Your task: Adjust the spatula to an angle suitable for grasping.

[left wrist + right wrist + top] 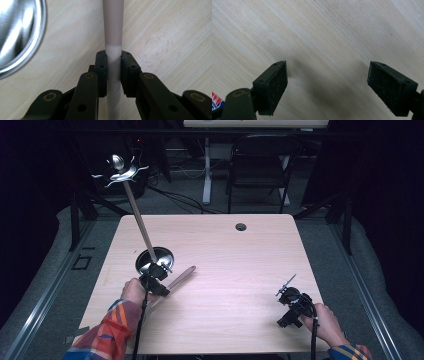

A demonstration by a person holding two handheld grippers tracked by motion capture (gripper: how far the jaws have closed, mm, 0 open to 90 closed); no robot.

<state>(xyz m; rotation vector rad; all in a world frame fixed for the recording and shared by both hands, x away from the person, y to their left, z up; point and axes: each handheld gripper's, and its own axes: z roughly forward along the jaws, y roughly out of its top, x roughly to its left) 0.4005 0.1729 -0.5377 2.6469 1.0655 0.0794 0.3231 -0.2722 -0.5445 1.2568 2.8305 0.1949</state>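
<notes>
From the high view, the left gripper (156, 279) sits at the near-left part of the pale wooden table (225, 270), held by the person's left hand (133, 291) in a plaid sleeve. Just beyond it lies a shiny round metal bowl (155, 259). A long pale wooden stick (176, 278) runs from this claw out to its right across the tabletop. The right gripper (292, 304), in the right hand (326, 322), rests well apart near the table's near-right corner.

In the left gripper view, the 2 black jaws are clamped on the pale stick (113, 52), which runs straight ahead; the bowl rim (37, 42) curves at upper left.

In the right gripper view, the 2 jaws of the right gripper (327, 87) stand wide apart over bare wood, holding nothing.
</notes>
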